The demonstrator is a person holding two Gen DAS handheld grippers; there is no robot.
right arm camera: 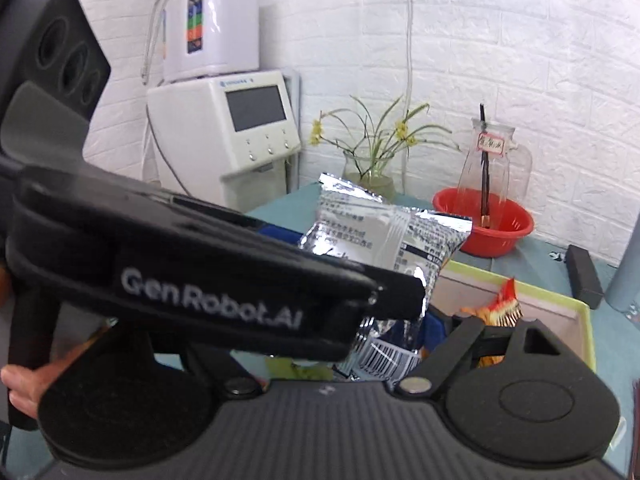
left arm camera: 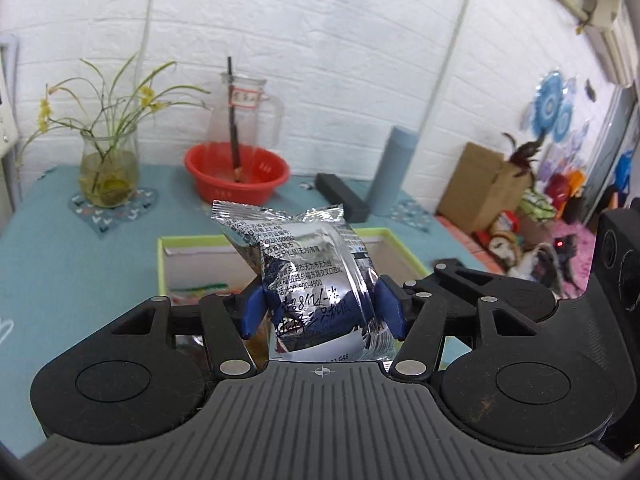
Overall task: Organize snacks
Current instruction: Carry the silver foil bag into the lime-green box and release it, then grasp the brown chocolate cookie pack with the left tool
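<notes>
- Vase [left arm camera: 110, 172]: stands at 10 o'clock on the blue table [left arm camera: 60, 264], well apart from the work.
- Basin [left arm camera: 236, 174]: red, at 11 o'clock behind the box, with a jug [left arm camera: 244, 112] standing in it.
- Box [left arm camera: 164, 264]: green-rimmed, open, at 12 o'clock beyond the fingers; at least one orange packet [right arm camera: 500, 308] already lies inside.
- Left gripper [left arm camera: 320, 308]: blue pads pinch the silver packet [left arm camera: 316, 276] at its middle; the packet stands upright in the air, in front of and above the box.
- Right gripper [right arm camera: 400, 336]: fingertips hidden behind the left tool and packets; grip cannot be told.
- Progress: judged partway. Some snacks boxed; the silver packet is not yet placed.
</notes>
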